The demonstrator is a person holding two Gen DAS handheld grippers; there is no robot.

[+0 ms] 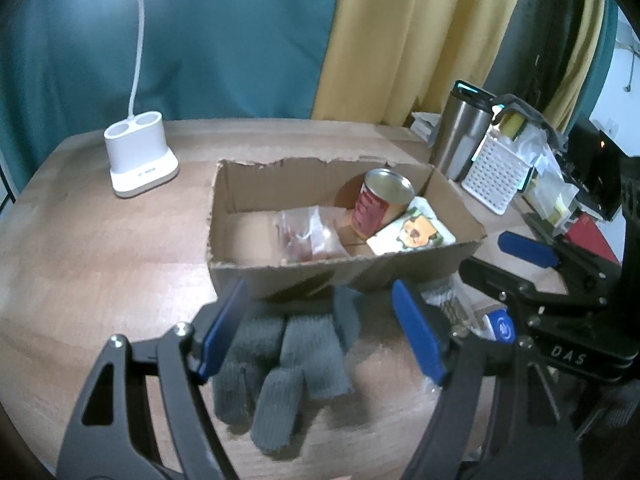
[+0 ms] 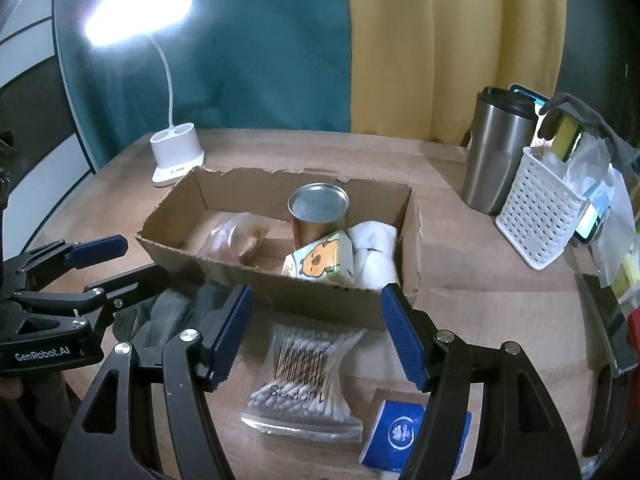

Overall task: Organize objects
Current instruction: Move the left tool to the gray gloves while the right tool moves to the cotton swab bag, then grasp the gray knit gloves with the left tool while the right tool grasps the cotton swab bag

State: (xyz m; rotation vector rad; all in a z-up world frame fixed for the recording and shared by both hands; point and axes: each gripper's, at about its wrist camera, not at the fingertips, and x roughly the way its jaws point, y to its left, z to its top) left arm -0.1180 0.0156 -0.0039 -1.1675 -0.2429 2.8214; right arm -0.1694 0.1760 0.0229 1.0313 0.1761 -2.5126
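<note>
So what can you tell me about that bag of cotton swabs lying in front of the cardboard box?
The bag of cotton swabs is a clear plastic pouch packed with white-tipped sticks, pinched narrower at its middle, with a barcode and dark printed characters on it. It lies flat on the wooden table, just in front of the cardboard box, beside a small blue packet. The open right gripper hovers over it, not gripping it.

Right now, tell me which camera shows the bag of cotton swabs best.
The right wrist view: the bag of cotton swabs lies whole on the table between the open right tongs, in front of the cardboard box. The left wrist view shows only a sliver of it past the left tongs' finger.
</note>
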